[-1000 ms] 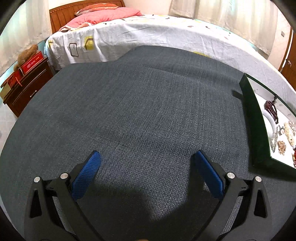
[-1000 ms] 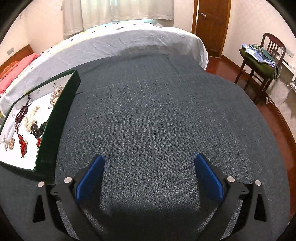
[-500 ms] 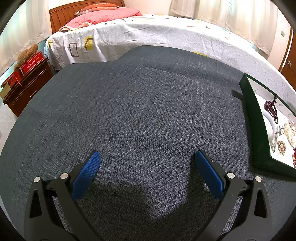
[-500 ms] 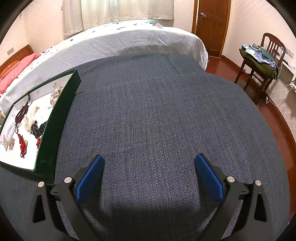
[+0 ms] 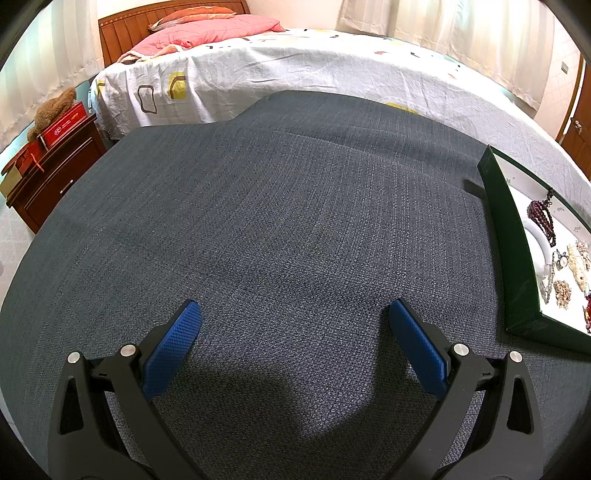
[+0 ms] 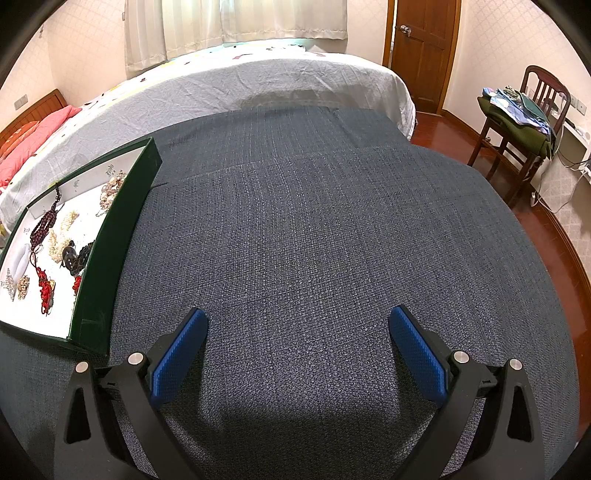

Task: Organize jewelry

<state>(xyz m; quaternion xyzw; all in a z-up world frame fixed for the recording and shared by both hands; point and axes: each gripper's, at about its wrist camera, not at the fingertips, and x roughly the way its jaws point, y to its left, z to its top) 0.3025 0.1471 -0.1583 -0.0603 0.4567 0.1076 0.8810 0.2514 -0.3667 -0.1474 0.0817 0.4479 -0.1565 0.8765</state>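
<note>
A dark green box [image 6: 110,254] with a white inside lies on the grey-blue cloth [image 6: 314,240]. It holds several pieces of jewelry: a dark red bead string [image 6: 42,225], a white bangle [image 6: 20,258], red tassels [image 6: 44,291], black beads [image 6: 79,254] and pale shell pieces. In the left wrist view the box [image 5: 511,236] is at the right edge, with the dark red bead string [image 5: 543,218] and white bangle [image 5: 535,243] inside. My left gripper [image 5: 295,317] is open and empty above the cloth. My right gripper [image 6: 295,325] is open and empty, right of the box.
A bed with a white sheet [image 5: 295,62] and pink pillows [image 5: 207,29] lies behind the cloth. A wooden nightstand [image 5: 51,166] stands at the left. A chair with clothes [image 6: 517,118] and a wooden door [image 6: 421,48] are at the right.
Both grippers have shifted very slightly over the cloth. The box sits a little differently in each view. Both stay open and empty.
</note>
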